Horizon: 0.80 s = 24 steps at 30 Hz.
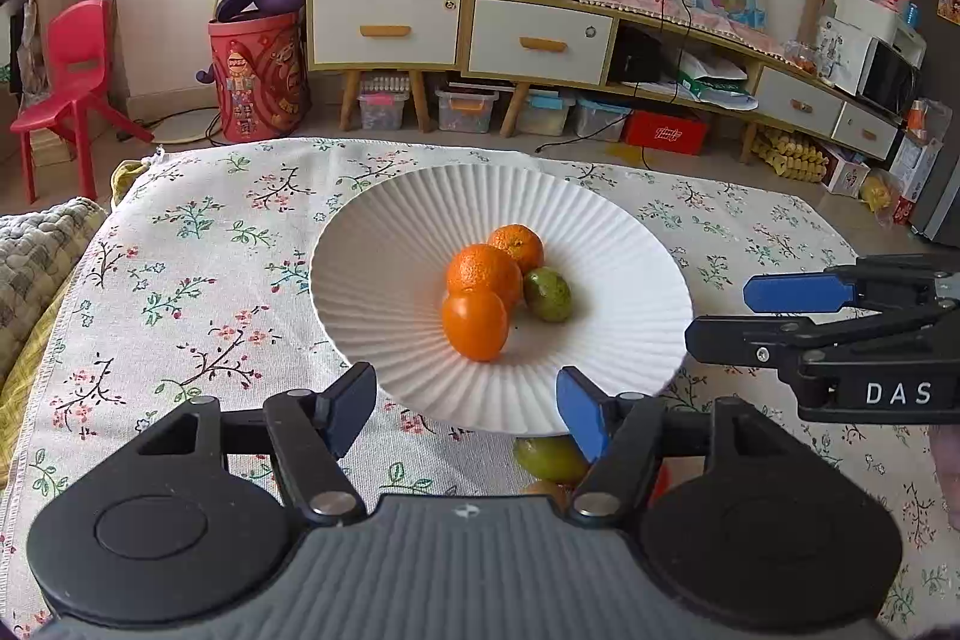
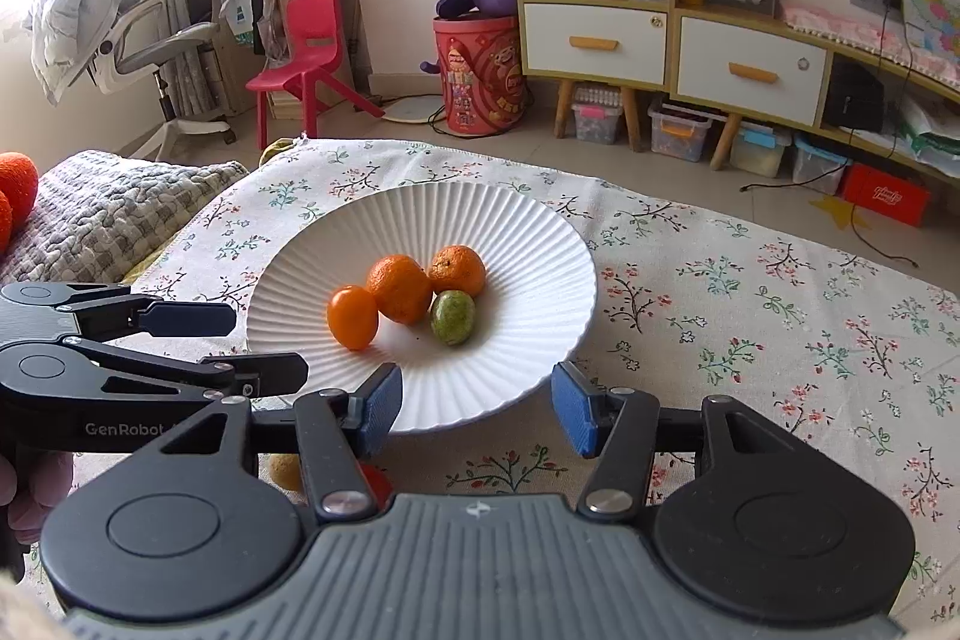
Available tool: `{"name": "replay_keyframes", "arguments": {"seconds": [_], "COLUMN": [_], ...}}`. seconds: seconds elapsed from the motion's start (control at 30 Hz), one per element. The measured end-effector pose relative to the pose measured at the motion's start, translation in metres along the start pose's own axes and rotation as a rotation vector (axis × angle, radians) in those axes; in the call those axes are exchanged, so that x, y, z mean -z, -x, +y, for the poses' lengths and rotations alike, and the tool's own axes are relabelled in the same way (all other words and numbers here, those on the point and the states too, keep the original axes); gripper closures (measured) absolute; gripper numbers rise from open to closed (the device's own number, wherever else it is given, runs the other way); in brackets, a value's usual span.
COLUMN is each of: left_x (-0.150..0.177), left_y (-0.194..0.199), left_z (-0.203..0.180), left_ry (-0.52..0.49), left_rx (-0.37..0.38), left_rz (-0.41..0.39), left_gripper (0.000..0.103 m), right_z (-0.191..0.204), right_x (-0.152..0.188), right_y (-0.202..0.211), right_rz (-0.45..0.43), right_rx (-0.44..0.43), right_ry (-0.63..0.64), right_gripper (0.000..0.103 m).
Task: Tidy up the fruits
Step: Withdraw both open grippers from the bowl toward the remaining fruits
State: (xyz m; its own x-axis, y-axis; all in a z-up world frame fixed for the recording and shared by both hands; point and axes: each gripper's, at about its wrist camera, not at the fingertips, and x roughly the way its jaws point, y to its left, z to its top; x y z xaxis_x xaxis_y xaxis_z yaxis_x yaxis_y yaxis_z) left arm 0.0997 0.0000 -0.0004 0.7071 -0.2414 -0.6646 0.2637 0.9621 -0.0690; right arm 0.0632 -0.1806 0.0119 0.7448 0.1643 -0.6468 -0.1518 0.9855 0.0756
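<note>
You have 1 white plate (image 1: pixel 384 244) on 1 floral cloth (image 1: pixel 180 280). In the plate you can count 4 fruits: 2 rough-skin oranges, the near one (image 1: pixel 483 271) and the far one (image 1: pixel 517 246), 1 smooth orange fruit (image 1: pixel 474 323) and 1 green fruit (image 1: pixel 547 294). Outside the plate, in the left wrist view, 1 more green fruit (image 1: pixel 549 457) lies on the cloth, w/ approx. 2 other pieces beside it, mostly hidden, so kind not clear. You hold 2 grippers, left gripper (image 1: pixel 467 409) and right gripper (image 2: pixel 477 400), each w/ 2 blue pads.
</note>
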Motion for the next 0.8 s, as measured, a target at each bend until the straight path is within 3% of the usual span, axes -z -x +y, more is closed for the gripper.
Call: {"name": "replay_keyframes", "arguments": {"seconds": [0.13,0.57,0.8], "left_x": [0.005,0.024,0.038], "left_y": [0.008,0.02,0.017], "left_z": [0.0,0.002,0.004], "left_ry": [-0.006,-0.011,-0.005], "left_rx": [-0.014,-0.006,-0.009], "left_rz": [-0.003,0.01,0.059], "left_gripper": [0.035,0.014,0.011], "right_z": [0.002,0.008,0.011], "right_x": [0.004,0.023,0.033], "right_y": [0.005,0.017,0.019], "right_rz": [-0.002,0.011,0.031], "right_rx": [0.004,0.012,0.024], "right_ry": [-0.006,-0.012,-0.006], "right_gripper": [0.043,0.021,0.009]}}
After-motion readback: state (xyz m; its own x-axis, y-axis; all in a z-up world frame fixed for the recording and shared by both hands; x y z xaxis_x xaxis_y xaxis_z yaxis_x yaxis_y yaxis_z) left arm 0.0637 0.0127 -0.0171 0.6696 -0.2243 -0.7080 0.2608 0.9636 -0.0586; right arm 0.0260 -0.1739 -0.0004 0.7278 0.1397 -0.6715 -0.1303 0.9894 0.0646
